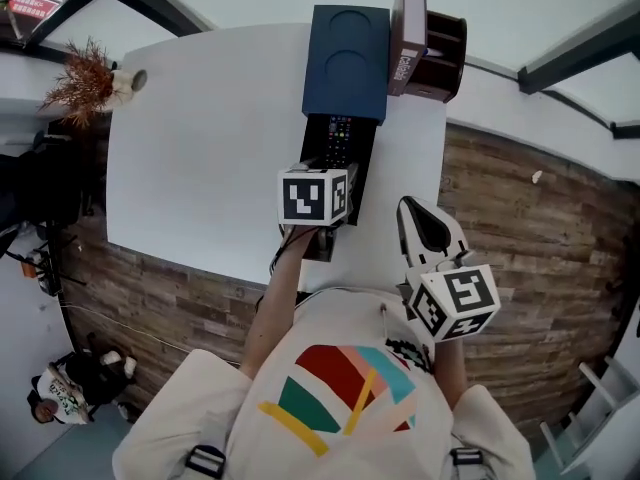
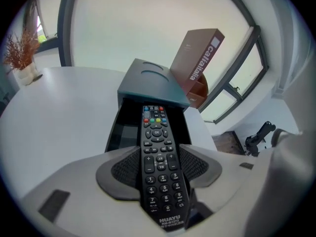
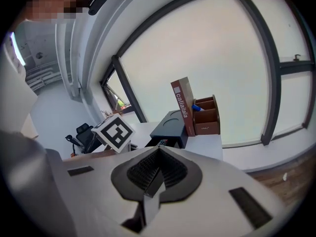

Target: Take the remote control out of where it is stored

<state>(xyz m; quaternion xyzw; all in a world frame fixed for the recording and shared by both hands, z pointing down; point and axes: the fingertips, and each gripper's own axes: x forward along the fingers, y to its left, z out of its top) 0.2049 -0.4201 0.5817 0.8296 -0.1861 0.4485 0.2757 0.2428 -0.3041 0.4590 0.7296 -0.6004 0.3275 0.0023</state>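
A black remote control with coloured buttons lies lengthwise in the pulled-out black drawer of a dark blue box. My left gripper points down into the drawer, and its ribbed pads press against both long sides of the remote. In the head view the remote shows just beyond the left gripper and its marker cube. My right gripper hovers to the right near the table's front edge. Its jaws are shut, pad against pad, with nothing between them.
A brown box leans upright against a wooden desk organiser behind the blue box. A dried plant in a small vase stands at the white table's far left corner. Wood flooring surrounds the table.
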